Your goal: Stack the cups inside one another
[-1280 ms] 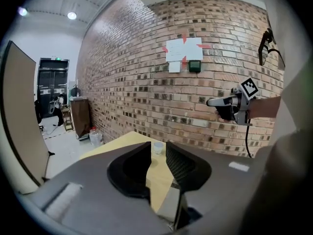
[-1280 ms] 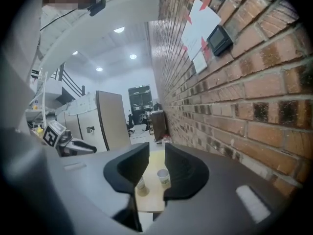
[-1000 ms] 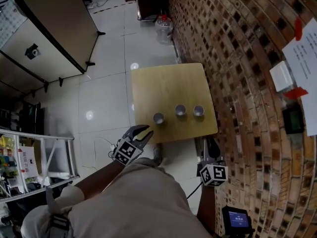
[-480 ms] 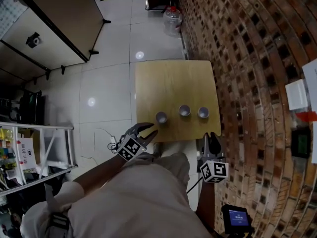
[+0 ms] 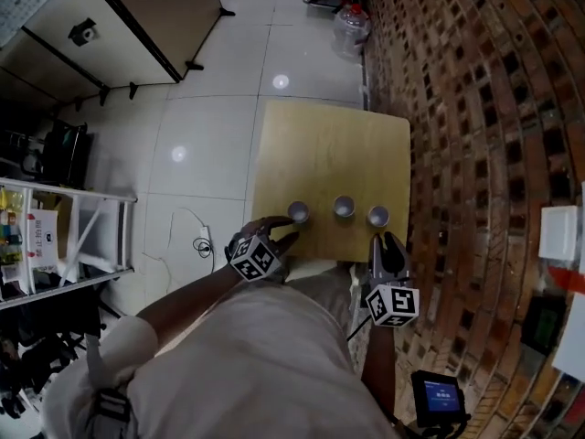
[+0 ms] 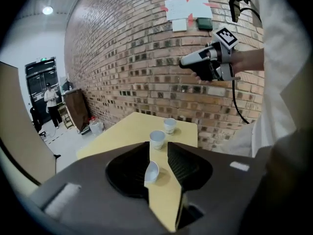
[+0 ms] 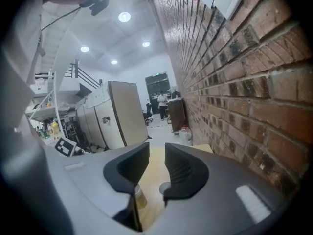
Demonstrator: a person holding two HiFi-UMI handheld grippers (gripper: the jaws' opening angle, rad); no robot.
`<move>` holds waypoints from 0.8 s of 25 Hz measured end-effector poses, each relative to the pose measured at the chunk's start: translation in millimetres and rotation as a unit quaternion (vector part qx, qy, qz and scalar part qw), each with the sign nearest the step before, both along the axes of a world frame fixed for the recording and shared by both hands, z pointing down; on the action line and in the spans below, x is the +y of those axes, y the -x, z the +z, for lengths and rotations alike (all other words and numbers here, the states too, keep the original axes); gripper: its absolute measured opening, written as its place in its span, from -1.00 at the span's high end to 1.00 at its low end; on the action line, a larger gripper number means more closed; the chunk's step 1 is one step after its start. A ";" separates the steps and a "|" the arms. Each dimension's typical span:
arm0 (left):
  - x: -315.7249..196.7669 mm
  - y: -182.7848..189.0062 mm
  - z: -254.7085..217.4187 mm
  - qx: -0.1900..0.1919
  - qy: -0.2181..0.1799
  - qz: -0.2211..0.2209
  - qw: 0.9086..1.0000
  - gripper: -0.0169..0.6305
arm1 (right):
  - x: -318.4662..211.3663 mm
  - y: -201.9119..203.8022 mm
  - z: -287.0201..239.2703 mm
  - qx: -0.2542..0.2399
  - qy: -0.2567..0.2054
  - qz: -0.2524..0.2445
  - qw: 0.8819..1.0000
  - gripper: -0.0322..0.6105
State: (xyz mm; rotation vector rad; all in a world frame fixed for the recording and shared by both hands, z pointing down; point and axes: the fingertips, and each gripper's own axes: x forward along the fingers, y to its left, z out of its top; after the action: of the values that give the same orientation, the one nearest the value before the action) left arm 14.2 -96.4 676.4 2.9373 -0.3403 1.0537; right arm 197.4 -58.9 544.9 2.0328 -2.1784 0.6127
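Three small white cups stand in a row near the front edge of the wooden table: a left cup, a middle cup and a right cup. My left gripper sits at the front edge, with its tips just short of the left cup. Its jaws have just been opening and grip nothing. In the left gripper view the left cup shows in the gap, partly behind one jaw. My right gripper hovers open and empty by the front right corner, short of the right cup.
A brick wall runs along the table's right side. A large water bottle stands on the floor behind the table. A metal shelf rack and grey partitions are off to the left, and a cable lies on the tiles.
Both grippers have moved forward to the table's front edge. The left one has dropped down close to the left cup and its jaws stand wider. The cups have not moved.
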 end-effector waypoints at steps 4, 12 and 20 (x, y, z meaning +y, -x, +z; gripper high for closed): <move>-8.4 -8.0 25.2 -0.025 0.012 -0.043 0.999 0.51 | -22.5 -8.3 -1.4 0.014 0.008 -0.049 0.999 0.61; -5.6 -23.2 79.6 -0.093 0.032 -0.083 0.992 0.45 | -50.0 -24.6 14.0 0.024 0.038 -0.116 0.992 0.62; -12.8 -20.4 134.4 -0.189 0.029 -0.077 0.979 0.46 | -59.6 -29.0 20.8 0.019 0.051 -0.134 0.989 0.62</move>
State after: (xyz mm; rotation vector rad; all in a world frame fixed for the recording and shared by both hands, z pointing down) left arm 34.6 -109.2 810.8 2.5960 -0.5189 1.5627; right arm 226.5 -118.5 565.7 1.6489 -2.2918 0.6287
